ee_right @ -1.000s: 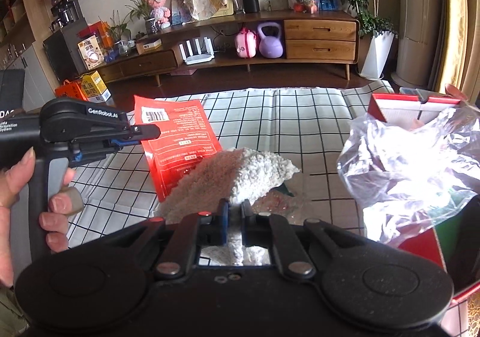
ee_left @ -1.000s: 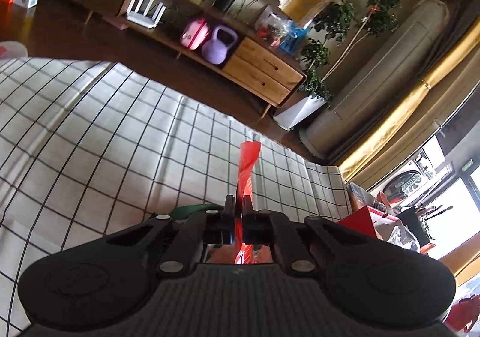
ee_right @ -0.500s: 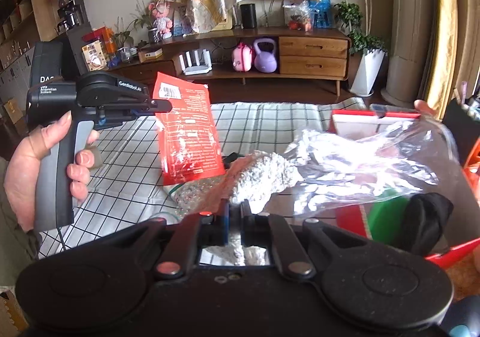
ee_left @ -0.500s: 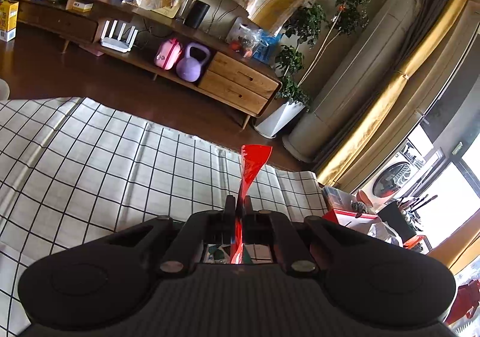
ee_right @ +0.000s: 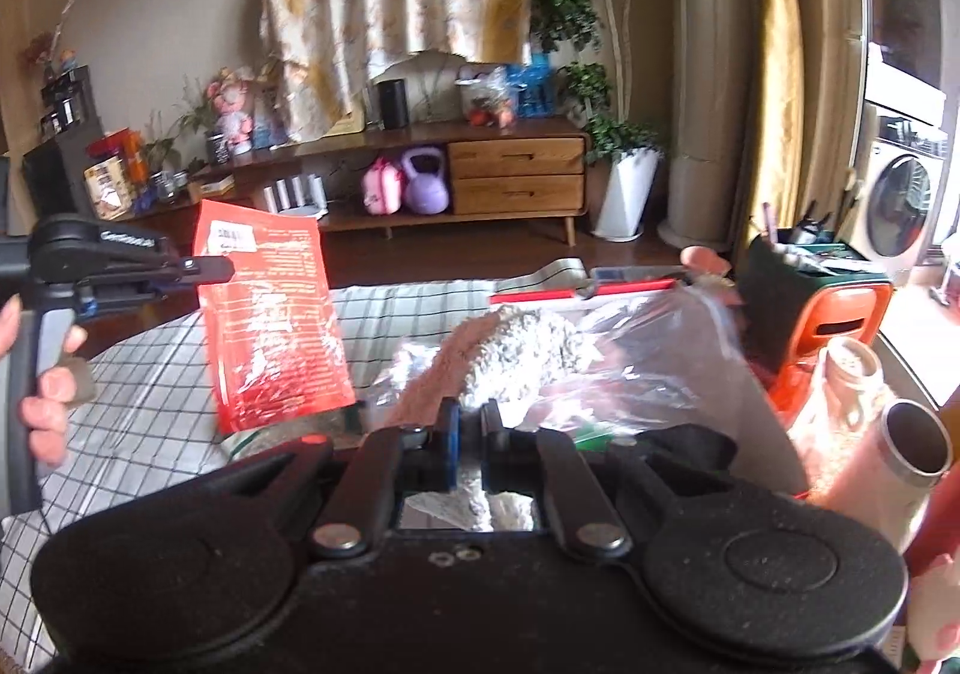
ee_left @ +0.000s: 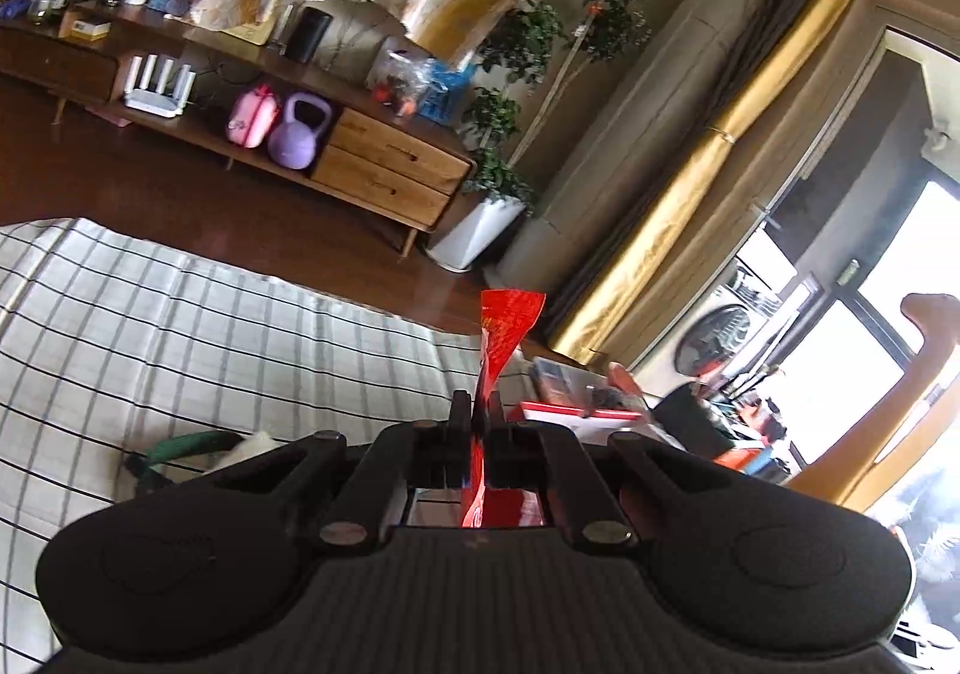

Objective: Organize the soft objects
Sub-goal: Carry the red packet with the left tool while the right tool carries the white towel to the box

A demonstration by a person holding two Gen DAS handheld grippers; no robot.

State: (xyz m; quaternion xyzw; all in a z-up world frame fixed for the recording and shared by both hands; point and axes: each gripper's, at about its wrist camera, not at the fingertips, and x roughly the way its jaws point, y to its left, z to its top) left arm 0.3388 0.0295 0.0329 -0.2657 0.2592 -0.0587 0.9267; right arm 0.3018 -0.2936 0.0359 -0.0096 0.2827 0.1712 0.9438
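My left gripper [ee_left: 472,410] is shut on a red foil packet [ee_left: 501,338], seen edge-on in the left wrist view. In the right wrist view the same packet [ee_right: 273,320] hangs flat from the left gripper [ee_right: 216,269], lifted above the checked cloth [ee_right: 150,374]. My right gripper [ee_right: 470,422] is shut on a clear plastic bag [ee_right: 648,350] holding a fuzzy white and pink soft item [ee_right: 516,350], raised above the cloth. A red box [ee_right: 576,293] lies behind the bag.
A green and white soft item [ee_left: 198,446] lies on the cloth [ee_left: 180,326] below the left gripper. An orange and green bin [ee_right: 828,314], a jar and a metal tube [ee_right: 912,434] stand at the right. A wooden TV cabinet [ee_right: 516,176] lines the far wall.
Both grippers have risen and swung right with their loads. The red packet has lifted clear of the cloth, and the bagged soft item has moved up toward the red box.
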